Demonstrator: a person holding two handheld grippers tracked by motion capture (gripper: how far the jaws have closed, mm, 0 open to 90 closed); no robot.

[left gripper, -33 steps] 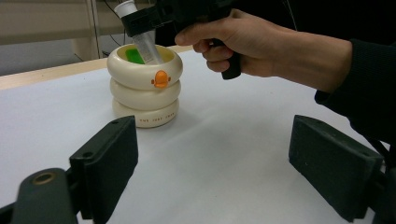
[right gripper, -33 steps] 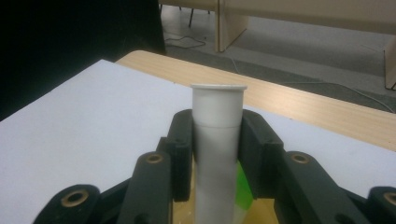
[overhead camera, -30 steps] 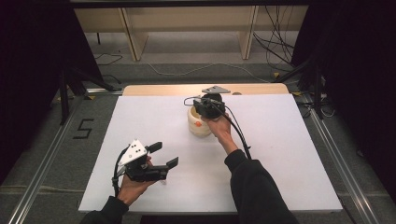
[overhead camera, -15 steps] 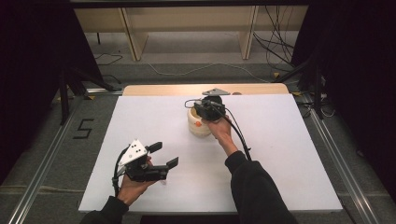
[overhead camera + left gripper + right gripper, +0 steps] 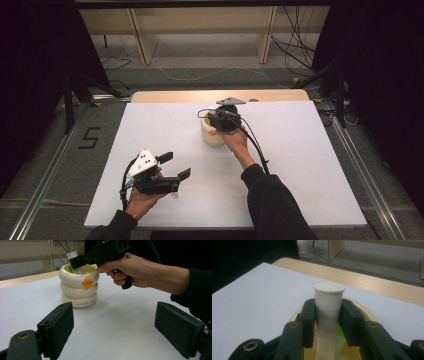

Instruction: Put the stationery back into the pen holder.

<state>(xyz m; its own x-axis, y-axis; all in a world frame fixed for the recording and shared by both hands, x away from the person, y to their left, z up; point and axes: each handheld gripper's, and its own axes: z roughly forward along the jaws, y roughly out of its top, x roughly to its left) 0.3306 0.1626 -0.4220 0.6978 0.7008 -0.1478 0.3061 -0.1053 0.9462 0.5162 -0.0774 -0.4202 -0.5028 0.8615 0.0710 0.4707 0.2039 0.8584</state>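
Note:
A cream holder (image 5: 212,137) shaped like stacked rings, with an orange duck bill (image 5: 87,282), stands mid-table on the white board. In the right gripper view my right gripper (image 5: 327,315) is shut on a white tube (image 5: 328,303) with a flat cap, which stands upright inside the holder (image 5: 367,311). A green item (image 5: 71,269) shows inside the holder beside the tube (image 5: 74,255). My left gripper (image 5: 170,166) is held open near the table's front left, well apart from the holder, its jaws wide with nothing between them.
The white board (image 5: 300,165) covers the table, with a wooden strip (image 5: 175,96) along its far edge. Cables (image 5: 295,55) and wooden furniture legs lie on the floor beyond. A black cable (image 5: 255,145) trails from the right gripper along the forearm.

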